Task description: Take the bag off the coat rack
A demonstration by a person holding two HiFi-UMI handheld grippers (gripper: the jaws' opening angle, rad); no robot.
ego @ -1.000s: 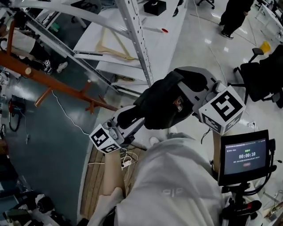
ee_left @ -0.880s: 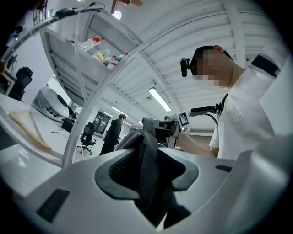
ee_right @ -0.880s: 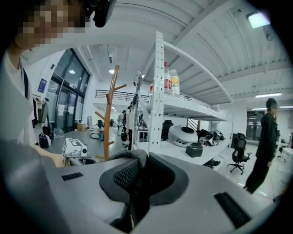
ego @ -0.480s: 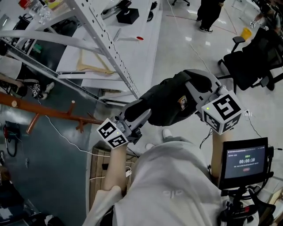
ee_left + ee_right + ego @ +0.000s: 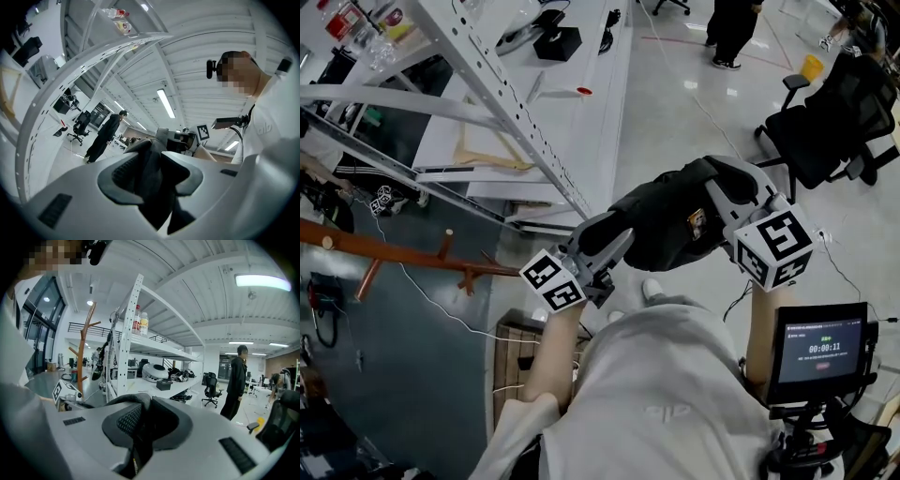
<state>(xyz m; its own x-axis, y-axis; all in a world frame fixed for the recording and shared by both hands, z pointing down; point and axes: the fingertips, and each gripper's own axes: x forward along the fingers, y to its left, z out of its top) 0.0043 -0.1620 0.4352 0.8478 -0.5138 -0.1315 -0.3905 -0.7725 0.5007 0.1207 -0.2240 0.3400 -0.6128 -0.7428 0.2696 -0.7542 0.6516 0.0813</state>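
Because the left gripper [image 5: 611,248] and the right gripper [image 5: 724,192] each pinch a fold of the bag [image 5: 670,220], its weight is shared at both ends near the person's chest. It hangs well right of the coat rack [image 5: 394,251], apparently lifted free.

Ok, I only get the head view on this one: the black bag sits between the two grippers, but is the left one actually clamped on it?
Observer: Yes. In the left gripper view the left gripper has a fold of the bag pinched between its pads.
Reviewer: And the right?
Observer: The right gripper view shows the right gripper shut on a dark strip of the bag too.
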